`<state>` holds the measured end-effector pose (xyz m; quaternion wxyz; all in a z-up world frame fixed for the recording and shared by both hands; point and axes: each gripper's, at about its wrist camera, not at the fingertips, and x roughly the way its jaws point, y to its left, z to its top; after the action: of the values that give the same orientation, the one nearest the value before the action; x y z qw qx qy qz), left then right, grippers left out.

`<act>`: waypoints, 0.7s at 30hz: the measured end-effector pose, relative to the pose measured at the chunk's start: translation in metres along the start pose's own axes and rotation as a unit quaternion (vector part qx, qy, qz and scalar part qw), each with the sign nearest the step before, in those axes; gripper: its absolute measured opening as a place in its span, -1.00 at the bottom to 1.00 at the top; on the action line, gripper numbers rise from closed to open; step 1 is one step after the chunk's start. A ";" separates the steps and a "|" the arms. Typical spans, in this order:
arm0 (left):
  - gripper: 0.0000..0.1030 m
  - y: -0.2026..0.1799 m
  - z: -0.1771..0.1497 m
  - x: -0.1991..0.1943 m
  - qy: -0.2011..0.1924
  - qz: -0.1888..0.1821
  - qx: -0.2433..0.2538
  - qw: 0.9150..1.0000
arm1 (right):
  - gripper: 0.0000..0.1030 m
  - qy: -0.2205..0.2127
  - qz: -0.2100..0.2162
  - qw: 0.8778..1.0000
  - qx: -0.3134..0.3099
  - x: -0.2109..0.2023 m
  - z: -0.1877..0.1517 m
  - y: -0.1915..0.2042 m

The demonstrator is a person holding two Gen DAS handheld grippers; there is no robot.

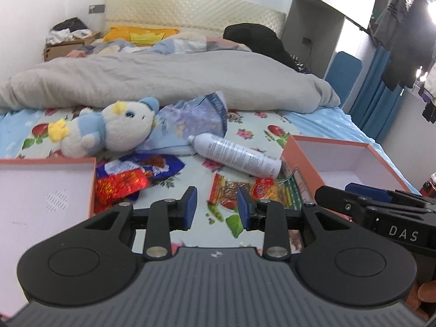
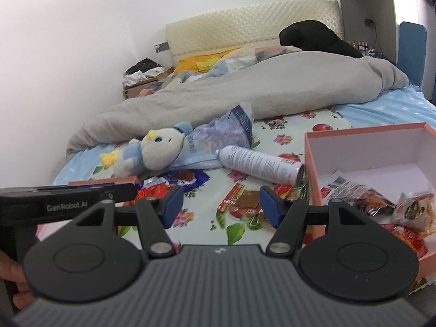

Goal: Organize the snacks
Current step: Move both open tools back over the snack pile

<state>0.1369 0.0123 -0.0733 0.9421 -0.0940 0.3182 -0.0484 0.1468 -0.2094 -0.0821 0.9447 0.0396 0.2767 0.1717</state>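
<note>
Snack packet [image 1: 239,190], red-edged, clear-fronted, flat on floral sheet [image 1: 245,136]

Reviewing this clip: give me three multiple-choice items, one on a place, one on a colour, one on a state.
1. The white spray can lies:
A. in a box
B. on the bed sheet
C. on the grey duvet

2. The right box has outer walls of:
A. orange-pink
B. green
C. black

3. The right gripper is:
A. shut on a packet
B. shut on the plush toy
C. open, holding nothing

Answers: 1 B, it rests on the floral sheet; 2 A, the rim shows it; 3 C, nothing between its blue pads.
</note>
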 end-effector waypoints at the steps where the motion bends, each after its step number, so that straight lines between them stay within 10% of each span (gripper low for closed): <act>1: -0.28 0.003 -0.003 0.001 0.002 0.001 -0.002 1.000 | 0.24 0.000 0.001 1.000 0.001 0.001 -0.003 0.002; 21: -0.24 0.061 -0.046 0.024 0.041 0.062 -0.052 0.996 | 0.24 0.062 0.007 0.998 -0.028 0.054 -0.041 0.024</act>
<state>0.1300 0.0617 -0.1360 0.9233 -0.1207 0.3640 0.0230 0.1598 -0.1687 -0.1401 0.9252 0.0041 0.3298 0.1878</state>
